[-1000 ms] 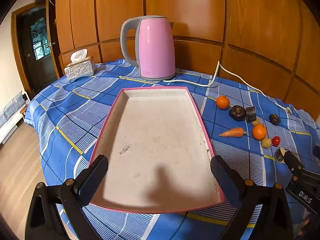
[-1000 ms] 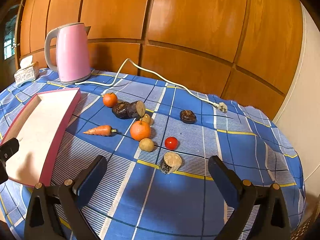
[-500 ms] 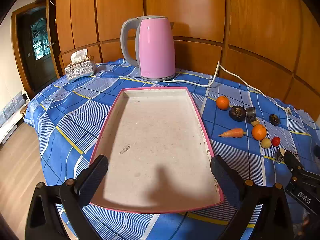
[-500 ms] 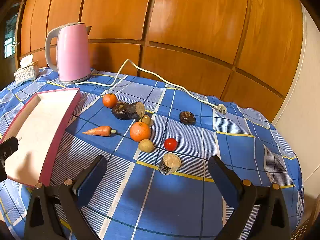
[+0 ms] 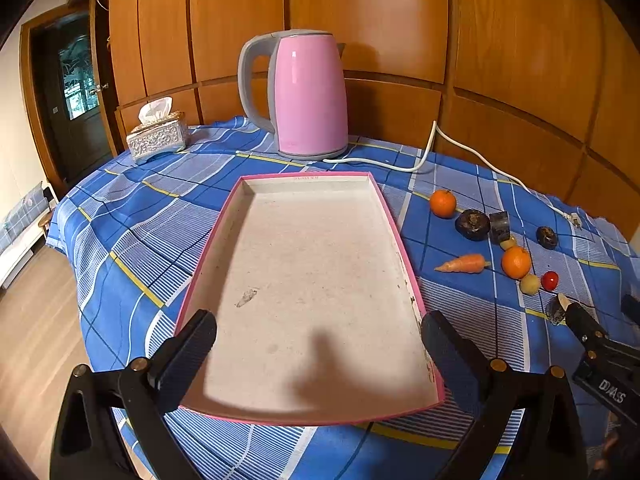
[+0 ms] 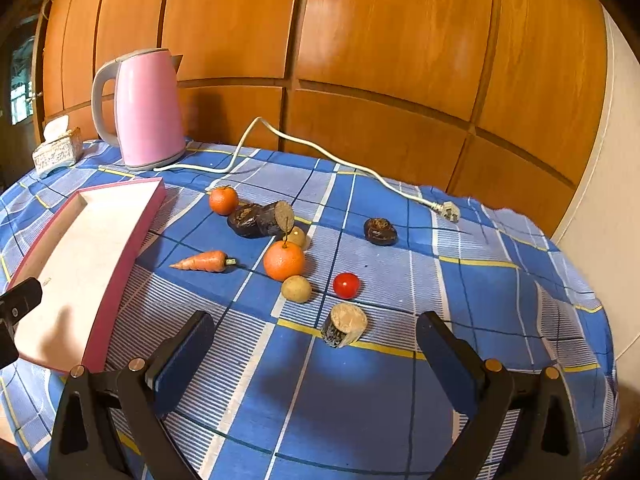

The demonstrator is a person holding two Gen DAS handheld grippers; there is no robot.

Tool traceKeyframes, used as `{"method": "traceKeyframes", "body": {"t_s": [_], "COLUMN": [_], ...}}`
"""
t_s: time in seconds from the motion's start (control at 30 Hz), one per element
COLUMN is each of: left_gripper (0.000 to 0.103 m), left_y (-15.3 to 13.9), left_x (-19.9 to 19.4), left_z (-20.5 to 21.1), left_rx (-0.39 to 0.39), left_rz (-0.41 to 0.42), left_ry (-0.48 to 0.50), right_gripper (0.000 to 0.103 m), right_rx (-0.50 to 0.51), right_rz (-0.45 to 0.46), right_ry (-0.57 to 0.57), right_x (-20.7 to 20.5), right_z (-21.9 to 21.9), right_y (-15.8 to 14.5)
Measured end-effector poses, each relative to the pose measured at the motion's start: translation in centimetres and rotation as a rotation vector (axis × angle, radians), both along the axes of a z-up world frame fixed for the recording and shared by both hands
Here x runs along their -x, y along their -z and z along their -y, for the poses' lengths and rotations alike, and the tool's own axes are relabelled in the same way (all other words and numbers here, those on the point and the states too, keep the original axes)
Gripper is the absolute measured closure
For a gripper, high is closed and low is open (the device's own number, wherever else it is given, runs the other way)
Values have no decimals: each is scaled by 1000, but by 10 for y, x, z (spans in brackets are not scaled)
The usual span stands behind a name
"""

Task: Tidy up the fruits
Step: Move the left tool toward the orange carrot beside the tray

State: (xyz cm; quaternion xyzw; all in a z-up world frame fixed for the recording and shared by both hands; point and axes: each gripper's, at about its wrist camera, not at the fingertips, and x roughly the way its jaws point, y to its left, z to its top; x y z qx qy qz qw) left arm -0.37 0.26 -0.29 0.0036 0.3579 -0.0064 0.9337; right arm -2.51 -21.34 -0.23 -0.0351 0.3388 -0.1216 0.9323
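Over the blue checked tablecloth (image 6: pixel 360 400): right gripper (image 6: pixel 316 352) spread wide, empty
Above shallow pink-rimmed white tray (image 5: pixel 312 416): left gripper (image 5: pixel 320 348) spread, empty
Fruits: large round orange (image 6: pixel 284 260) beside tray, touching small tan ball (image 6: pixel 296 289)
Risk: neighbours nudged, rolling off

The right gripper (image 6: pixel 316 344) sits slightly lower and closer over the blue checked cloth than a second ago, so the cut brown piece (image 6: pixel 345 324) lies nearer its spread fingers. In the left wrist view that gripper (image 5: pixel 600 344) reaches a touch further in at the right edge.
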Motion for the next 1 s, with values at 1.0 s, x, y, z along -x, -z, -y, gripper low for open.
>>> {"method": "traceKeyframes", "body": {"t_s": [1.0], "left_gripper": [0], "left_y": [0], "left_x": [-9], "left_z": [36], "left_rx": [74], "left_rz": [-37], "left_ry": [287], "right_gripper": [1], "right_rx": [-176], "right_rz": [-46], "right_ry": [532], "right_x": [16], "right_z": [183], "right_y": [42]}}
